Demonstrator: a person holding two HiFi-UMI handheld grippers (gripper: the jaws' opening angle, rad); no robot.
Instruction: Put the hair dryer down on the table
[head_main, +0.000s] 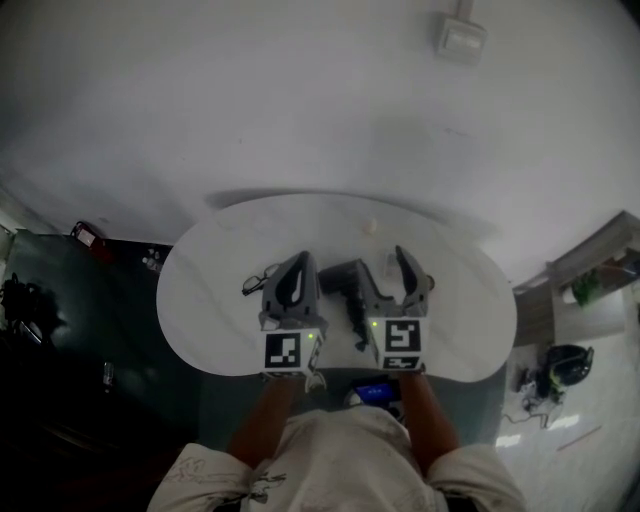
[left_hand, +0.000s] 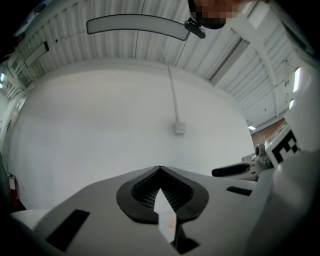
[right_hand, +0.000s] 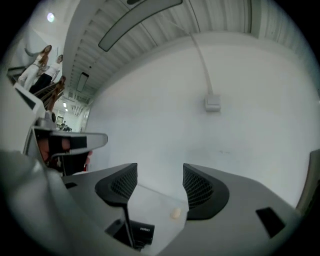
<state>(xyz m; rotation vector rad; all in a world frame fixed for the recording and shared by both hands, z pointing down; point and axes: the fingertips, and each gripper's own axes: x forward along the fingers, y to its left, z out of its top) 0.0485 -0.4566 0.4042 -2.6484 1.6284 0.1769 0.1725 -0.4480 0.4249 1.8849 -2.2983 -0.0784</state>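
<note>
The dark hair dryer (head_main: 342, 281) lies on the white oval table (head_main: 200, 300), between my two grippers, with its cord trailing toward the near edge. In the right gripper view only a dark corner of the hair dryer (right_hand: 140, 232) shows, low down by the left jaw. My right gripper (head_main: 383, 263) (right_hand: 159, 181) stands open just right of it, and nothing is clamped between the jaws. My left gripper (head_main: 299, 262) (left_hand: 160, 173) hovers on the dryer's left with its jaws shut and empty.
A pair of glasses (head_main: 257, 280) lies left of my left gripper. A small pale lump (head_main: 371, 227) (right_hand: 175, 213) sits farther back on the table. A white wall with a switch box (head_main: 460, 37) rises behind. Dark floor and clutter lie to the left.
</note>
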